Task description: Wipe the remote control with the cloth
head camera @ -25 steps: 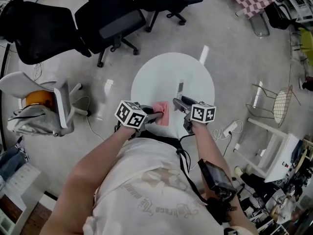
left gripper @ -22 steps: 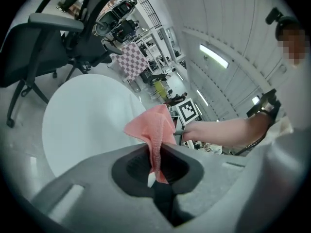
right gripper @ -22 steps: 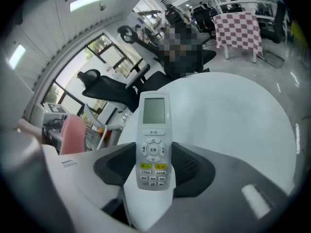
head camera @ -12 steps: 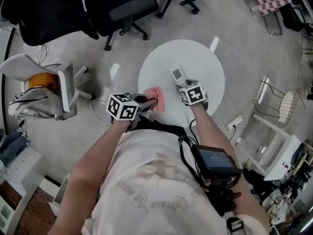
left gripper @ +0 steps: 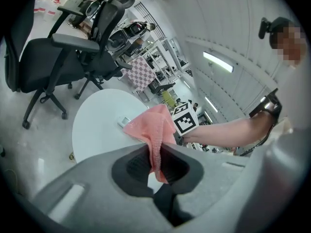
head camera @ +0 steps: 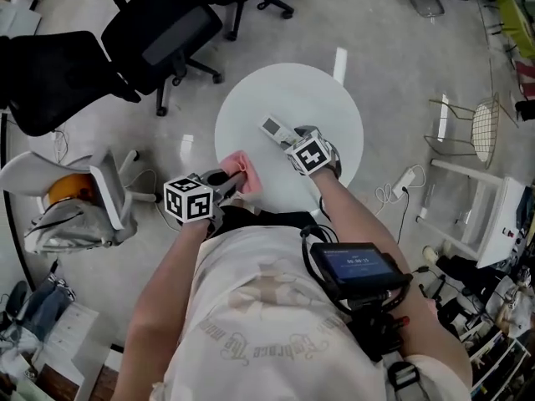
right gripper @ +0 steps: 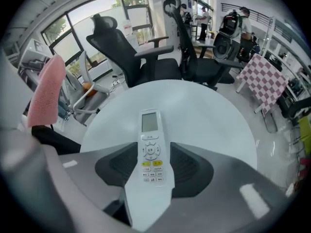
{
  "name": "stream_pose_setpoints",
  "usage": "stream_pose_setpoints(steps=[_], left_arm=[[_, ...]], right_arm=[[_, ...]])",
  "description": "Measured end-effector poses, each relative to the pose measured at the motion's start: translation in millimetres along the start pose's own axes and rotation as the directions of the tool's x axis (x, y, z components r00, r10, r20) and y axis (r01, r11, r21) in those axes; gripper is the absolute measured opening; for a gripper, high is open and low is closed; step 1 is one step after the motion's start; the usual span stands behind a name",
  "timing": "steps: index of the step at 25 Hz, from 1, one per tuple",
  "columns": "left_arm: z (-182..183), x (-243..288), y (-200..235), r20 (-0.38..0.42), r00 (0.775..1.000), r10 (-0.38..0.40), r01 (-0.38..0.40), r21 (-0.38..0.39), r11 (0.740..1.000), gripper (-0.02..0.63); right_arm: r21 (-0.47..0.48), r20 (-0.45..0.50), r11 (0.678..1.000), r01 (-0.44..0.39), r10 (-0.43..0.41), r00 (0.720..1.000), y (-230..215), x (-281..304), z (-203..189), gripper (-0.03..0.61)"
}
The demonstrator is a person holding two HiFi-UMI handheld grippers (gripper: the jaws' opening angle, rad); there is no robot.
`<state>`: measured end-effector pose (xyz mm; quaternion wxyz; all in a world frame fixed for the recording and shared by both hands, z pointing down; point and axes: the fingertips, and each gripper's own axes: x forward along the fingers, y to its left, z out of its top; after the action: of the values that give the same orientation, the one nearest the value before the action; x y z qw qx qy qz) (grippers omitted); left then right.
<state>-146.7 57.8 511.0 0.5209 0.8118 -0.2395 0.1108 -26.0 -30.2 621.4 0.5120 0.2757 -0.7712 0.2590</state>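
A white remote control point(head camera: 274, 129) lies on the round white table point(head camera: 326, 98), screen end away from me. My right gripper point(head camera: 294, 139) points steeply down over it. In the right gripper view the remote point(right gripper: 151, 149) sits between the jaws, which have just been closing a little; narrow gaps show beside it, so the gripper point(right gripper: 154, 166) is open. My left gripper point(head camera: 230, 176) is shut on a pink cloth point(head camera: 240, 174) at the table's near left edge. The cloth point(left gripper: 153, 127) stands up from the shut jaws of that gripper point(left gripper: 156, 161).
Black office chairs point(head camera: 163, 36) stand beyond the table. A white chair point(head camera: 92, 195) with an orange item is at the left, a wire stool point(head camera: 472, 128) at the right. A power strip point(head camera: 405, 180) lies on the floor.
My right gripper has tipped downward and come over the remote, which now sits between its jaws. The left gripper has carried the cloth to the left along the table's edge.
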Motion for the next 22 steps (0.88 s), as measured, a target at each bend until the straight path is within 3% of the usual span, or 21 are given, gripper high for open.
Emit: stream_pose_setpoints(steps=[4, 5, 13, 22], left_arm=[[22.3, 2.1, -2.9, 0.001, 1.000, -0.014, 0.014, 0.094, 0.995, 0.021], [26.5, 1.5, -5.8, 0.009, 1.000, -0.017, 0.016, 0.117, 0.993, 0.021], [59.3, -1.2, -26.0, 0.041, 0.998, -0.042, 0.029, 0.279, 0.960, 0.021], [71.7, 1.5, -50.7, 0.018, 0.996, -0.089, 0.074, 0.401, 0.913, 0.021]], right_arm=[[0.141, 0.122, 0.986, 0.093, -0.111, 0.986, -19.9, -35.7, 11.4, 0.025], [0.177, 0.145, 0.978, 0.112, -0.138, 0.980, -23.1, -45.8, 10.4, 0.003], [0.366, 0.331, 0.919, 0.146, -0.275, 0.903, -30.8, -127.3, 2.2, 0.005], [0.455, 0.564, 0.887, 0.076, -0.353, 0.747, -1.1, -205.7, -3.7, 0.006]])
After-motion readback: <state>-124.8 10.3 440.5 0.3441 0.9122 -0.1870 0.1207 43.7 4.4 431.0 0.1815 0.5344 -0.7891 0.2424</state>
